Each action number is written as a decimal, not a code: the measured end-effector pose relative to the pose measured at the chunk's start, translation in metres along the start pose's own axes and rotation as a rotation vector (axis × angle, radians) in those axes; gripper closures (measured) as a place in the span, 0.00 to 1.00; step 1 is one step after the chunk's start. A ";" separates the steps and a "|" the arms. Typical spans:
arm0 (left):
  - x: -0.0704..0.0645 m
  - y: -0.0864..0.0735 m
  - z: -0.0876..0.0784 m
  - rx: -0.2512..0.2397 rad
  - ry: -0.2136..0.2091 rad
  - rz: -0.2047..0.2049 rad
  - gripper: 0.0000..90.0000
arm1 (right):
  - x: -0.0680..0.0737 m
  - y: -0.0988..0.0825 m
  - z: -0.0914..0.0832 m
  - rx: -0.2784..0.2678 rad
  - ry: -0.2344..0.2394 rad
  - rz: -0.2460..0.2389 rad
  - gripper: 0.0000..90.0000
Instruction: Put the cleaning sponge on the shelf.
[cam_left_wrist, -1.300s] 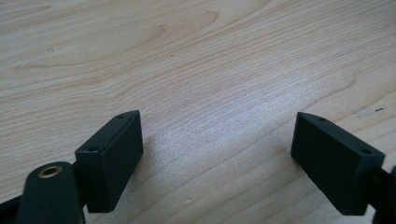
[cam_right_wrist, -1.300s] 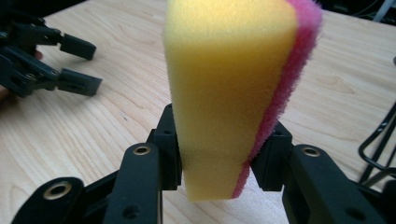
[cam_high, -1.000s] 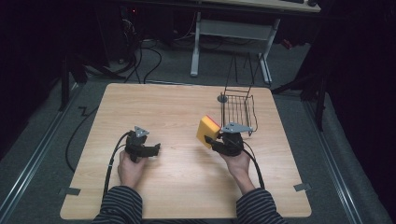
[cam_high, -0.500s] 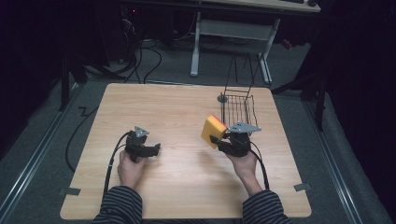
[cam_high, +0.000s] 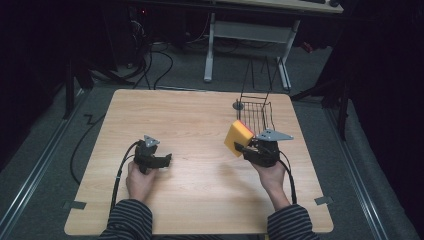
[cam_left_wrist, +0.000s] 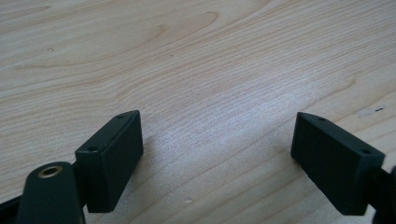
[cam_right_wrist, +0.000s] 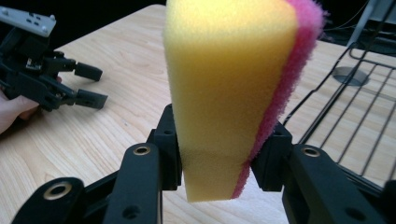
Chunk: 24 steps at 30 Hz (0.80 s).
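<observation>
A yellow sponge (cam_high: 237, 136) with a pink scouring side (cam_right_wrist: 285, 79) is held above the wooden table (cam_high: 200, 120), just left of a black wire basket (cam_high: 256, 114). My right gripper (cam_high: 245, 148) is shut on the sponge's lower end (cam_right_wrist: 215, 158), both pads pressing into the foam. In the right gripper view the basket's wires (cam_right_wrist: 359, 121) lie to the right of the sponge. My left gripper (cam_high: 167, 160) rests on the table at the left, jaws wide open over bare wood (cam_left_wrist: 215, 135); it is also seen in the right gripper view (cam_right_wrist: 88, 86).
A small grey disc (cam_high: 238, 105) lies on the table beside the basket's far corner. A desk frame (cam_high: 245, 35) and cables (cam_high: 150, 60) stand on the floor beyond the table. Tape marks (cam_high: 324, 200) sit near the front corners.
My right gripper has carried the sponge to the right and a little upward, closer to the wire basket. The left gripper has stayed where it was.
</observation>
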<state>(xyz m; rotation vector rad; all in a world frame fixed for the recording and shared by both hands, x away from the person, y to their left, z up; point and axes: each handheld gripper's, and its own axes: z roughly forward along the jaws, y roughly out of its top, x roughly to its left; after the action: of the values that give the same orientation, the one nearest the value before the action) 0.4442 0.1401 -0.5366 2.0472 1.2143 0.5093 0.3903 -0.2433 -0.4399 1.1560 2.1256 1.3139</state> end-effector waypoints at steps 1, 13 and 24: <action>0.000 0.000 0.000 0.000 0.000 0.000 0.19 | -0.001 0.001 -0.002 -0.004 -0.004 0.002 0.68; 0.000 0.000 0.000 0.000 0.000 0.000 0.19 | -0.012 0.008 -0.016 -0.030 -0.038 0.010 0.68; 0.000 0.000 0.000 0.000 0.000 0.000 0.20 | -0.020 0.015 -0.017 -0.023 -0.071 0.007 0.68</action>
<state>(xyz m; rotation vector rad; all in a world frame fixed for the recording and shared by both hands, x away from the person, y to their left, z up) 0.4442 0.1402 -0.5366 2.0471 1.2141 0.5092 0.3974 -0.2655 -0.4206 1.1846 2.0528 1.2778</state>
